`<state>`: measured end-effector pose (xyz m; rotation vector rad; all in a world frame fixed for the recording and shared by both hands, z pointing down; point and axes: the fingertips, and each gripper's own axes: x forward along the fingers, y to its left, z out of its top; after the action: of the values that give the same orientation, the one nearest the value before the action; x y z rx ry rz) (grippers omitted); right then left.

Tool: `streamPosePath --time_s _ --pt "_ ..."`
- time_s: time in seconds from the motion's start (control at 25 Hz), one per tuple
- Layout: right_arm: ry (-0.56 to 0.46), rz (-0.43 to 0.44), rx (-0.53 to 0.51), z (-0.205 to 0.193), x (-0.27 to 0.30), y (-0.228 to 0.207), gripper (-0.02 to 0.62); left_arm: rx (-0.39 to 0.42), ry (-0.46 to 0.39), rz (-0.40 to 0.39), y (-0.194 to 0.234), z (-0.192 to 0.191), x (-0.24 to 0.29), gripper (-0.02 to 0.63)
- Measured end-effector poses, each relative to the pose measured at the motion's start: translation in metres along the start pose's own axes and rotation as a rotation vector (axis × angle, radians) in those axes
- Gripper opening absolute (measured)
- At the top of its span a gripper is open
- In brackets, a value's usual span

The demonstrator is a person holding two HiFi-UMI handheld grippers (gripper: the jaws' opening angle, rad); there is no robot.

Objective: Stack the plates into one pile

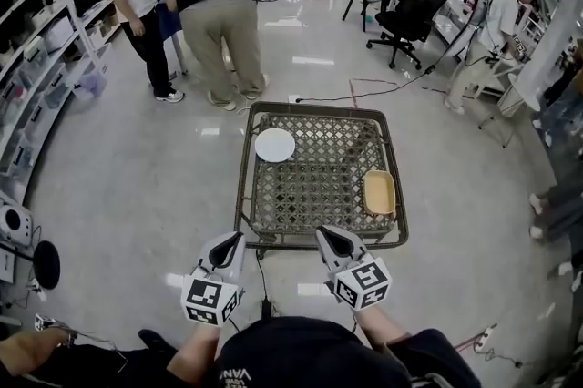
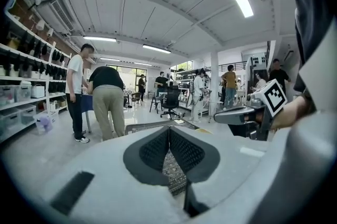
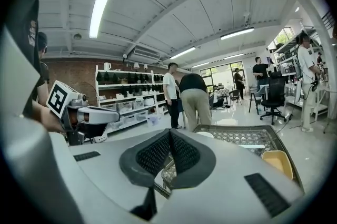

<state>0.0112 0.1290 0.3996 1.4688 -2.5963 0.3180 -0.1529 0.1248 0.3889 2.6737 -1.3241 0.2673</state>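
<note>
While the white plate [image 1: 274, 145] lies near the far left corner of the lattice tabletop [image 1: 319, 172] and the yellow plate [image 1: 379, 192] lies well apart from it against the right rim, no single pile is formed, as is seen in the head view. Trouble is judged likeliest at the yellow plate: so close to the rim, it could be pushed off the tabletop by a clumsy approach. The white plate lies flat on the open weave, so its thin edge could slip from a pinch or catch in the holes. A round plate set on an oblong one may also rock. In the same view the left gripper [image 1: 235, 238] and the right gripper [image 1: 324, 234] are held side by side just short of the near edge. Both are pointed forward over the tabletop and tipped slightly down, with the marker cubes toward the person. In the left gripper view its jaws are pressed together with nothing between them. The weave shows through the notch below, and the right gripper is seen level beside it. In the right gripper view its jaws are likewise pressed together and empty. Both plates are seen ahead on the tabletop, neither touched by a gripper.
</note>
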Motion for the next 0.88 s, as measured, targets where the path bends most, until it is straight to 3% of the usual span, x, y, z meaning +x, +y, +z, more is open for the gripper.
streamPosePath --time_s 0.48,0.88 --pt "0.001 0.046 -0.025 0.007 -0.04 -0.004 0.0 -0.011 -0.006 0.123 -0.023 0.0 -0.029 0.021" --pt "0.0 0.066 -0.006 0.003 -0.058 -0.011 0.0 -0.015 -0.005 0.157 -0.047 -0.004 -0.032 0.021"
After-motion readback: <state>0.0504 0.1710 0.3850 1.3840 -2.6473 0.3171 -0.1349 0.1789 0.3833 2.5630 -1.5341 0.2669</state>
